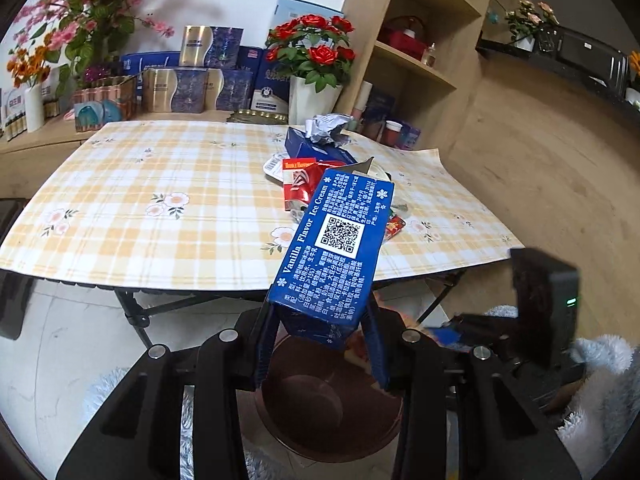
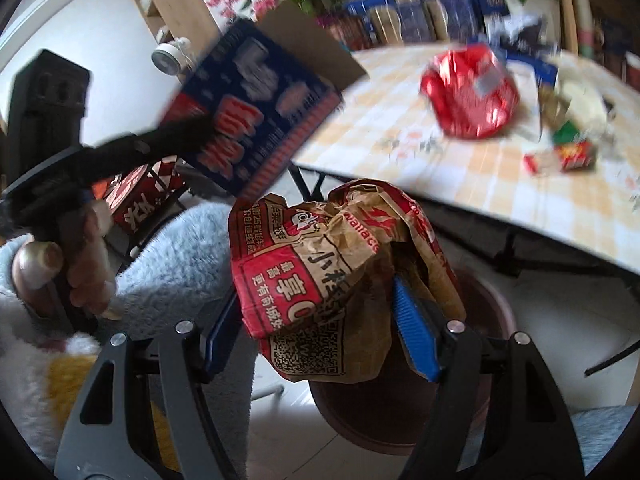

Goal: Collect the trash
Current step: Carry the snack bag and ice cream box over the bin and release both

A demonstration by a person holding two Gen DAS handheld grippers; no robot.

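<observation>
My left gripper (image 1: 320,320) is shut on the lower end of a blue vanilla ice cream box (image 1: 336,240), which tilts up toward the table. Beneath it stands a dark red bin (image 1: 320,408). In the right wrist view my right gripper (image 2: 316,320) is shut on a crumpled brown and red paper bag (image 2: 320,272), held just above the same bin (image 2: 488,304). The blue box (image 2: 256,112) appears there at upper left, blurred. More trash lies on the table: a red packet (image 1: 300,184), crumpled foil (image 1: 328,128), a red wrapper (image 2: 472,92).
The folding table with a yellow plaid cloth (image 1: 160,200) stands just behind the bin. Boxes and a pot of red roses (image 1: 312,80) line the counter behind it. A wooden shelf (image 1: 420,40) rises at the right. A hand (image 2: 84,272) in a fluffy sleeve grips the left handle.
</observation>
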